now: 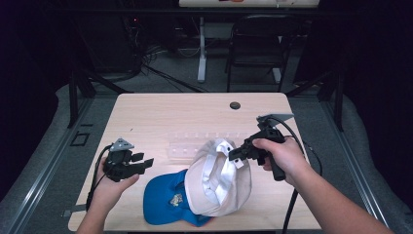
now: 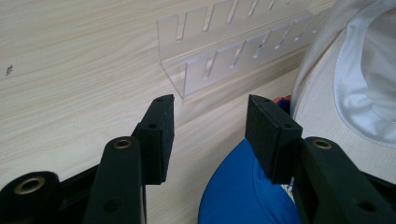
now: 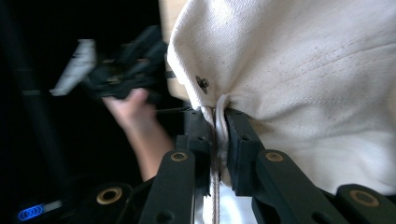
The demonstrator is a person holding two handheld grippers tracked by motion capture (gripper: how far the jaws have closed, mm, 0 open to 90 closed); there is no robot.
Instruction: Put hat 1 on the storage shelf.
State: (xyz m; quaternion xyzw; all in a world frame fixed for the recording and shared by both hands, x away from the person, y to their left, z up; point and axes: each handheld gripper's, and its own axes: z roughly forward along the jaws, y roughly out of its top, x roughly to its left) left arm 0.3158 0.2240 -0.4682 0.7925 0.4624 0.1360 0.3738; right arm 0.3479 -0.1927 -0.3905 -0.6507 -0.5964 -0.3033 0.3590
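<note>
Right tool (image 1: 237, 155) is clamping the rear edge of the white cap (image 1: 216, 179), jaws pinched tight on the fabric, lifting that side off the counter (image 1: 160, 112). White cap is overlapping the blue cap (image 1: 163, 197), which is lying flat near the front edge. Left tool (image 1: 141, 162) is hanging empty, jaws apart, just left of the blue cap. Clear slotted rack (image 1: 187, 144) is sitting behind both caps.

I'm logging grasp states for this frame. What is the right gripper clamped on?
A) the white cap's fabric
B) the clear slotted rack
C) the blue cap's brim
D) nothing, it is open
A: the right gripper view shows the right gripper shut, with a fold of the white cap pinched between its jaws.
</note>
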